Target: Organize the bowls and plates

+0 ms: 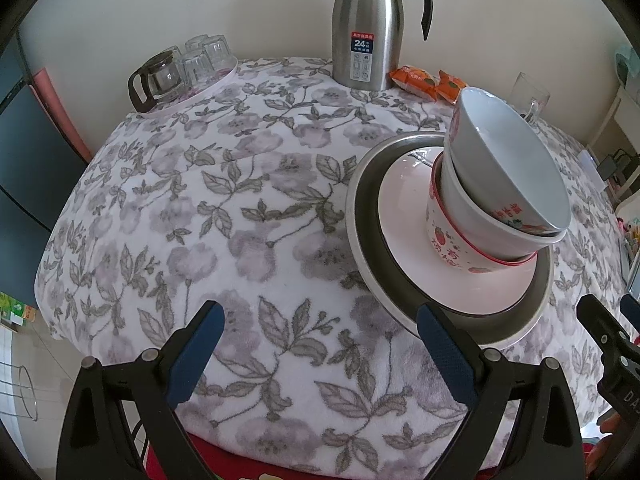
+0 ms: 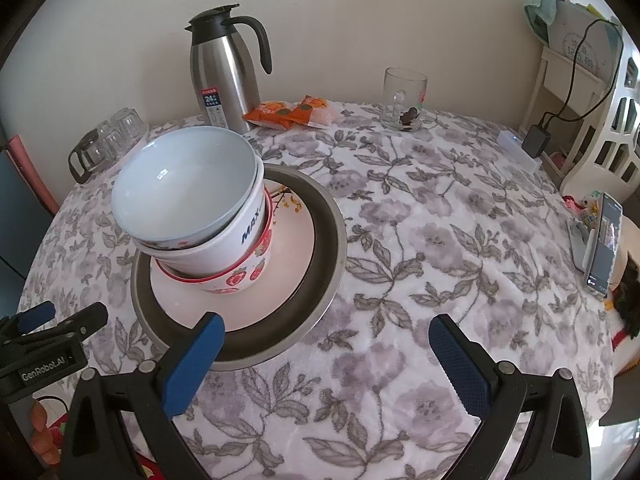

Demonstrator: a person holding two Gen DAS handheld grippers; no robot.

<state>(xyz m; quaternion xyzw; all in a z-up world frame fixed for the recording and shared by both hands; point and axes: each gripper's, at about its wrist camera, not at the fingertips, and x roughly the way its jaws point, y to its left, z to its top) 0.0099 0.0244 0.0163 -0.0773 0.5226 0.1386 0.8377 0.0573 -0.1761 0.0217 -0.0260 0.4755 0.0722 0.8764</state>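
Observation:
A stack stands on the flowered tablecloth: a metal plate (image 1: 362, 216) (image 2: 328, 240) at the bottom, a pink plate (image 1: 404, 216) (image 2: 292, 236) on it, then a strawberry-print bowl (image 1: 444, 240) (image 2: 248, 276) and nested white bowls (image 1: 508, 160) (image 2: 188, 184) that lean. My left gripper (image 1: 320, 344) is open and holds nothing; its right finger lies over the metal plate's near rim. My right gripper (image 2: 324, 352) is open too, and its left finger overlaps that rim. The other gripper's body (image 2: 44, 344) shows at the left edge.
A steel thermos jug (image 1: 366, 28) (image 2: 222, 76) stands at the back. Orange snack packets (image 1: 430, 82) (image 2: 292, 114) lie beside it. A tray with a glass pot and upturned glasses (image 1: 180, 70) is back left. A glass mug (image 2: 404, 100) and a phone (image 2: 604, 244) are on the right.

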